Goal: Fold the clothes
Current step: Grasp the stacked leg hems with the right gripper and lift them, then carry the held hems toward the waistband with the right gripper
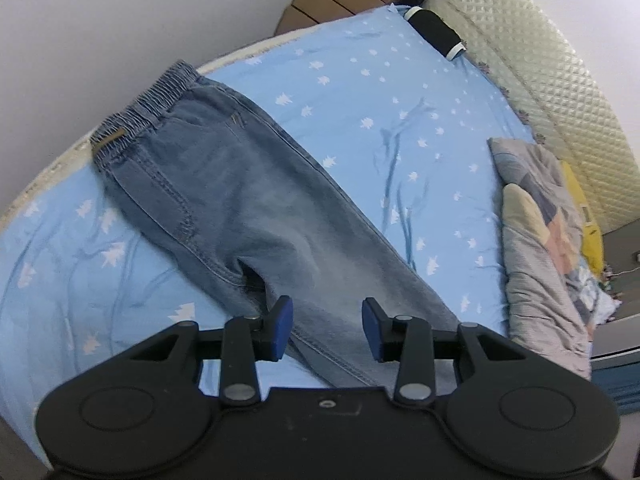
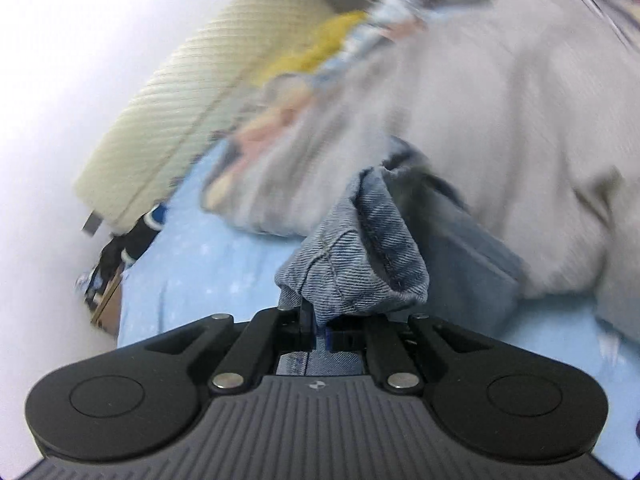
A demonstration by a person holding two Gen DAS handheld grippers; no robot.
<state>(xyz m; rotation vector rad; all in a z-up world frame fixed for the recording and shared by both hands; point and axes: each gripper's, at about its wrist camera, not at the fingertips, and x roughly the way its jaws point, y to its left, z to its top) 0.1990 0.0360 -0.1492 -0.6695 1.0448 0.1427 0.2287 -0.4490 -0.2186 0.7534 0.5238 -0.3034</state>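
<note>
With the right tongs [image 2: 322, 330] pinching only the hem of the jeans [image 1: 240, 184] lying on the bed [image 1: 400, 92], and the left tongs [image 1: 327, 330] spread above a leg, denim may slip free or drag askew.

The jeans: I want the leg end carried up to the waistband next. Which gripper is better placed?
Right: the right gripper is shut on the jeans hem. The left gripper hangs open, empty.
</note>
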